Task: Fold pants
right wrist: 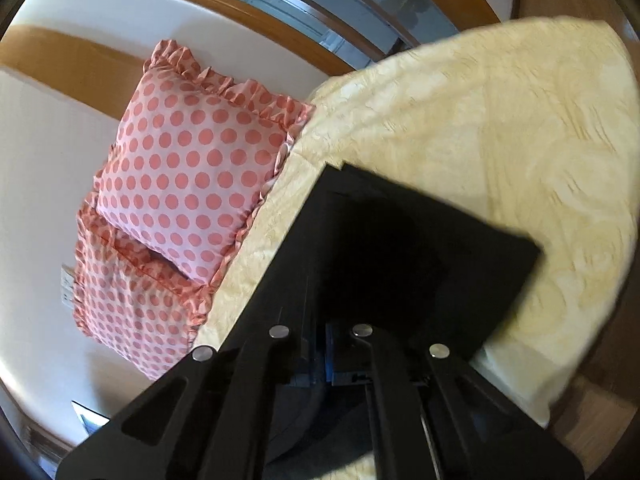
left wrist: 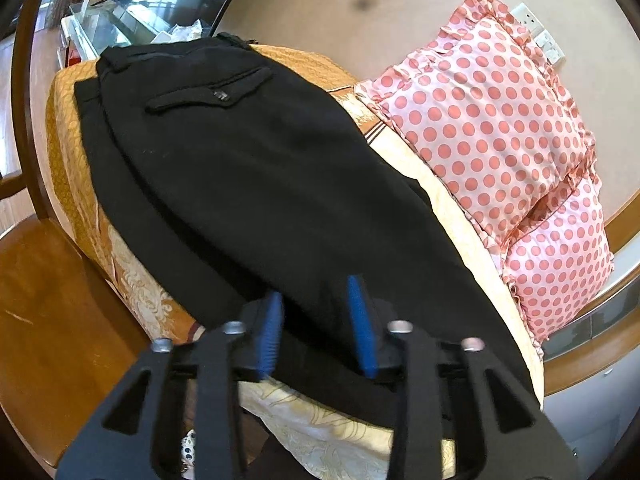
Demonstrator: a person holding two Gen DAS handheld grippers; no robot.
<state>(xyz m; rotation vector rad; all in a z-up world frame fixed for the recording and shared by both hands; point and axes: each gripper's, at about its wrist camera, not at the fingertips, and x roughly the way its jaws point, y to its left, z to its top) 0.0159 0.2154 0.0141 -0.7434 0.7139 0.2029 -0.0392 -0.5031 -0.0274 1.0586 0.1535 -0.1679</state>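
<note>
Black pants lie lengthwise on a bed with a golden patterned cover, waistband and back pocket at the far end. My left gripper is open, its blue pads straddling the pants fabric near the leg part. In the right wrist view the pants' leg end is lifted over the cream cover. My right gripper is shut on the leg fabric, its blue pads pressed close together.
Two pink polka-dot pillows lie along the bed's side next to the wall and show in the right wrist view. A wooden floor lies left of the bed. A wall socket sits behind the pillows.
</note>
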